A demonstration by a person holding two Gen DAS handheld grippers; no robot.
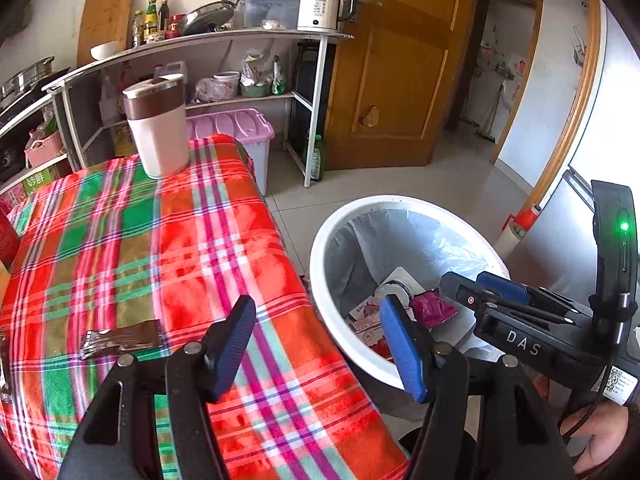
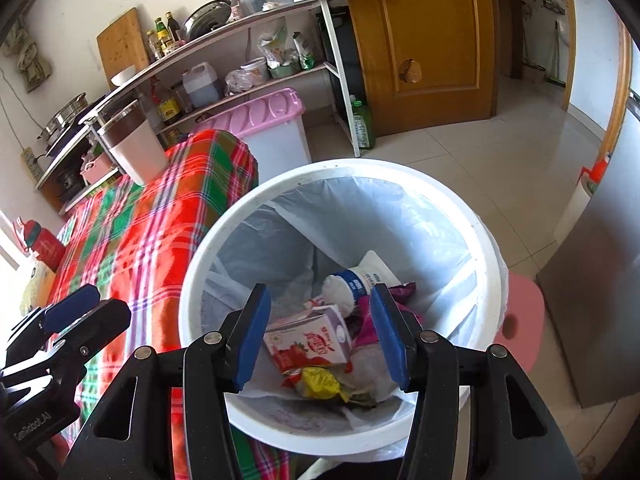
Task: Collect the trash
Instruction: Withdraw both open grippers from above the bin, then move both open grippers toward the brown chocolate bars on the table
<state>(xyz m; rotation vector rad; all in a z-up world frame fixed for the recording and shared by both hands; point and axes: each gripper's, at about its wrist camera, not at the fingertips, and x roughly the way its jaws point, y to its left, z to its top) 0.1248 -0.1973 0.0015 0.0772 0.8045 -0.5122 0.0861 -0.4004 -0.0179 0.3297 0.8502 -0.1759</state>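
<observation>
Two tongs agape, right tongs (image 2: 320,336) above bin (image 2: 486,240)

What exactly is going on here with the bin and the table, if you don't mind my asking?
A person with a handheld gripper in each hand is clearing rubbish. The right gripper hangs open and empty over the white round bin lined with a clear bag, which already holds a pink-and-white drink carton, a small white bottle and wrappers. The left gripper is open and empty above the edge of the red-and-green plaid tablecloth, where a dark brown foil wrapper still lies.
</observation>
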